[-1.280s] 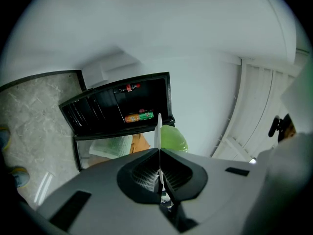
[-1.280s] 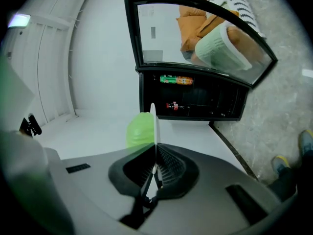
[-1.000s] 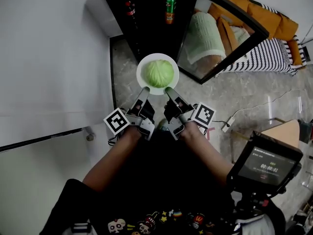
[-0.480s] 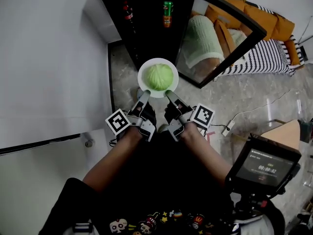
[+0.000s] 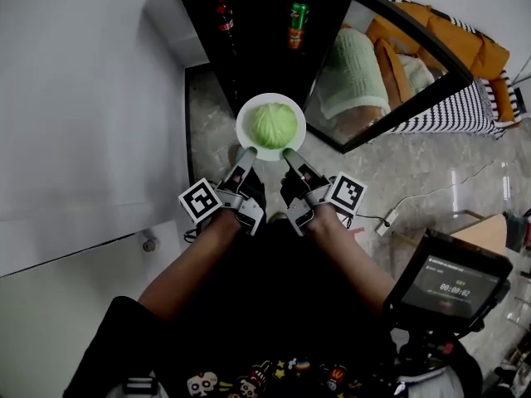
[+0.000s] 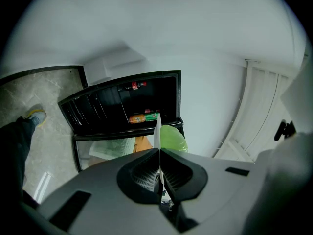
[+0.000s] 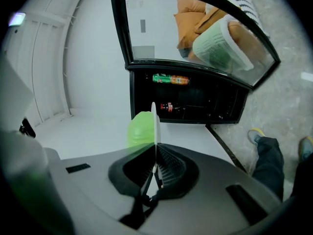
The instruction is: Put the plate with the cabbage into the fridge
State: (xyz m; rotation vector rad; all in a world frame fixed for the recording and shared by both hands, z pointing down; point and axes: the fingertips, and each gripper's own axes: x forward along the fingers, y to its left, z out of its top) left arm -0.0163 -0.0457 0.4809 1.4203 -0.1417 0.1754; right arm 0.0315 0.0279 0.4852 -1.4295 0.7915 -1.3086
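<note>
A white plate (image 5: 250, 144) carries a pale green cabbage (image 5: 274, 125) and hangs in the air just before the open black fridge (image 5: 257, 40). My left gripper (image 5: 246, 153) is shut on the plate's near-left rim. My right gripper (image 5: 289, 153) is shut on its near-right rim. In the left gripper view the plate (image 6: 157, 131) shows edge-on between the jaws, with the cabbage (image 6: 173, 138) to its right. In the right gripper view the plate (image 7: 154, 124) stands edge-on too, the cabbage (image 7: 140, 129) on its left.
The fridge's glass door (image 5: 390, 73) stands swung open to the right. A dark bottle (image 5: 224, 19) and a green-and-orange can (image 5: 296, 16) sit inside the fridge. A white wall (image 5: 83, 98) runs along the left. A cable and plug (image 5: 387, 214) lie on the marble floor at right.
Both grippers have carried the plate with the cabbage slightly up the view, closer to the fridge opening. Their hold on the rim is unchanged.
</note>
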